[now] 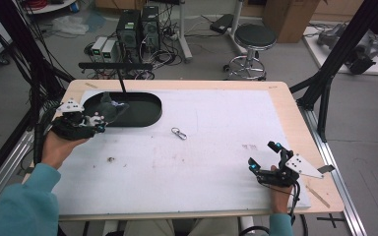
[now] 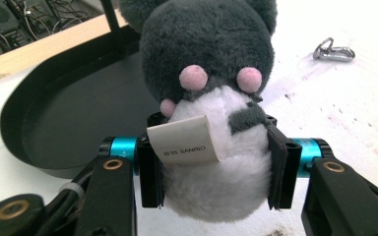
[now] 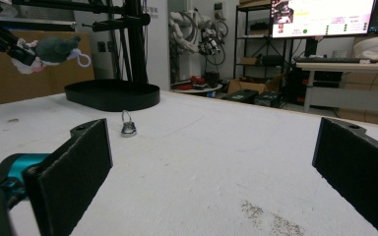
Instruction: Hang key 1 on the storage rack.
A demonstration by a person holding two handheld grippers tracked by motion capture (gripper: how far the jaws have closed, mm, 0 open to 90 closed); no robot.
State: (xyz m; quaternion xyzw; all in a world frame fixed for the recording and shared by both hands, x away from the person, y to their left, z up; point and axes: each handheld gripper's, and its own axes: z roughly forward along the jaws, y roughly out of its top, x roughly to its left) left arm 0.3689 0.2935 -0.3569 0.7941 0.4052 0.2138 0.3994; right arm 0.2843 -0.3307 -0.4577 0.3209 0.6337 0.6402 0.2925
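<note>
Gripping the plush toy (image 2: 209,93) in your left gripper (image 2: 215,164), you hold it over the black tray (image 1: 145,110); your right gripper (image 3: 211,172) gapes empty above the table (image 1: 216,147).

Black tray (image 1: 145,110) blocks your far-left corner; carabiner (image 1: 179,133) just right of it; wide bare mat (image 1: 226,147) toward your right gripper (image 1: 265,156).

left gripper (image 1: 100,119): raised at table's left, jaws clamped | right gripper (image 1: 264,158): low at right, jaws wide apart
</note>
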